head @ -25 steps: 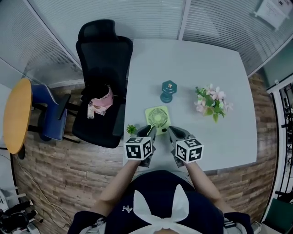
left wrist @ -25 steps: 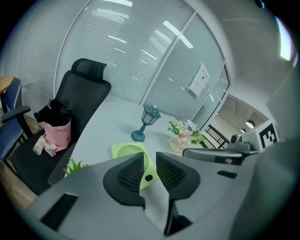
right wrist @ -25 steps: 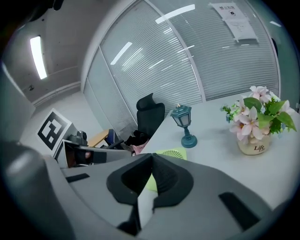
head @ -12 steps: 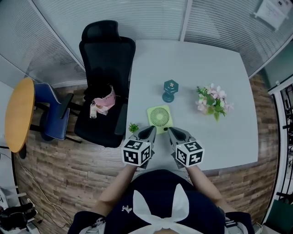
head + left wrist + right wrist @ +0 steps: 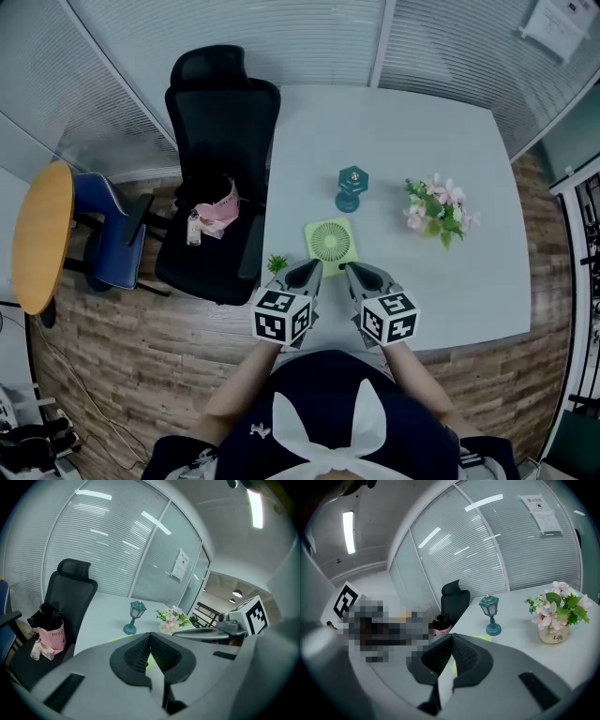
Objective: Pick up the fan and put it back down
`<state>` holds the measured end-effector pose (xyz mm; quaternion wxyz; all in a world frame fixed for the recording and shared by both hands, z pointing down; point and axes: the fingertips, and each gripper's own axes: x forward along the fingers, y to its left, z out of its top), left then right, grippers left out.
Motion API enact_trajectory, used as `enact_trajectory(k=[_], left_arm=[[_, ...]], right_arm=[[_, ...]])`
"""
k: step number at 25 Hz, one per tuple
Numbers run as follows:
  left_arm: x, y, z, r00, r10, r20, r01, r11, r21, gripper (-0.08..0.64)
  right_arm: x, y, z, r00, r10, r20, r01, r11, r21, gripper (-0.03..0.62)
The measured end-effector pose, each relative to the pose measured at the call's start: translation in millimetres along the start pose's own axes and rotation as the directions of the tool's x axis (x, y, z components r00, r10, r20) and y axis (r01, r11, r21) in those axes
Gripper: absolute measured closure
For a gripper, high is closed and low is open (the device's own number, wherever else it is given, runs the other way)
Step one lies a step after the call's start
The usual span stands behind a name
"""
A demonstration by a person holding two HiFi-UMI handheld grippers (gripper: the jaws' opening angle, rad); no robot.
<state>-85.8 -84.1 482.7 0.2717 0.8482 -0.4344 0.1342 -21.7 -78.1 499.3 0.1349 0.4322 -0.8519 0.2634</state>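
Observation:
The green square fan (image 5: 331,244) lies flat on the white table (image 5: 469,291), just beyond both grippers. My left gripper (image 5: 314,270) sits close to the fan's near left corner and is shut with nothing between its pads. My right gripper (image 5: 349,270) is by the near right corner, also shut and empty. In the left gripper view the closed jaws (image 5: 150,634) hide most of the fan (image 5: 117,639), of which only a green sliver shows. The right gripper view shows the same: shut jaws (image 5: 451,635) and a green strip of fan (image 5: 482,638) behind them.
A teal lantern (image 5: 352,187) stands behind the fan and a pot of pink flowers (image 5: 436,211) to its right. A tiny green plant (image 5: 276,264) sits at the table's left edge by the left gripper. A black office chair (image 5: 220,141) holding a pink bag (image 5: 214,208) stands to the left.
The left gripper's jaws have closed from partly open. Both grippers have lifted slightly and drawn back from the fan, which stays on the table.

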Motion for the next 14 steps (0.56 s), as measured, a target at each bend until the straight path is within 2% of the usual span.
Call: enact_trajectory(k=[14], left_arm=[[-3.5, 7.7, -0.1, 1.0, -0.021, -0.002, 0.021, 0.999, -0.035, 0.538]], right_arm=[[6.2, 5.2, -2.9, 1.0, -0.001, -0.011, 0.001, 1.0, 0.001, 0.591]])
